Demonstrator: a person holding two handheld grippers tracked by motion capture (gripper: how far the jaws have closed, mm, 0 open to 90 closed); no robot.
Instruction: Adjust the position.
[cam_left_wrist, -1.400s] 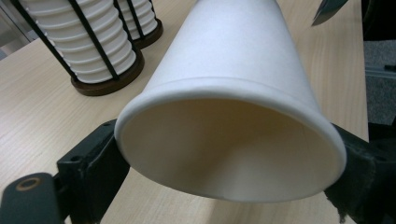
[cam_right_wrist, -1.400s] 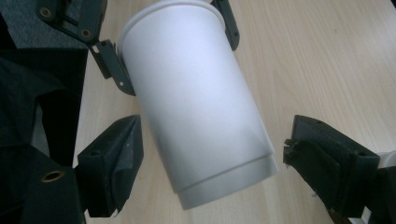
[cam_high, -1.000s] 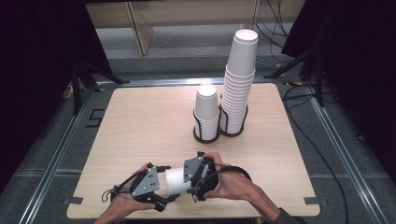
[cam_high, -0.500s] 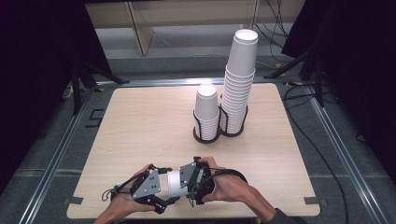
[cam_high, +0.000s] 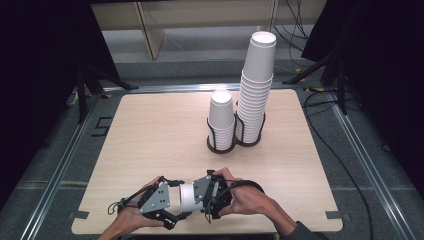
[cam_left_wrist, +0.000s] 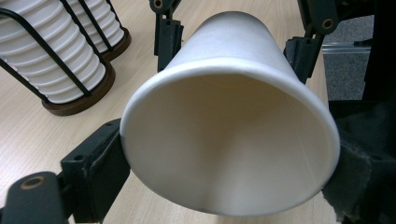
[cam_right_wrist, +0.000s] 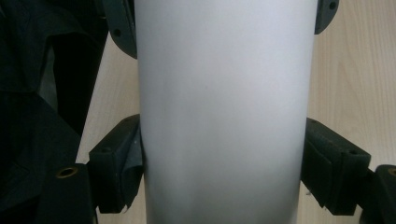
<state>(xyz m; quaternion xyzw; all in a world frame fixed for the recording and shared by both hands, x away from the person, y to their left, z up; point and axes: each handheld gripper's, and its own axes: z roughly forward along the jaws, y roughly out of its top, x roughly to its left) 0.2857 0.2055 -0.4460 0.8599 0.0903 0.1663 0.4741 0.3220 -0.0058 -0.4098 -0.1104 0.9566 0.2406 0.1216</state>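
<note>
Right now a white paper cup (cam_high: 187, 198) lies sideways between the left gripper (cam_high: 172, 200) and right gripper (cam_high: 197, 197) above the counter (cam_high: 150, 130); the left jaws, just closing, press its rim, and the right jaws clamp its body.

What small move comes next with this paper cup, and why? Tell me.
Probably finish squeezing the left tool on the wide rim end of the paper cup. Its jaws have just been closing around that end, while the right tool clamps the narrow end, holding the cup level over the table. Both ends need a firm hold before any pull.
</note>
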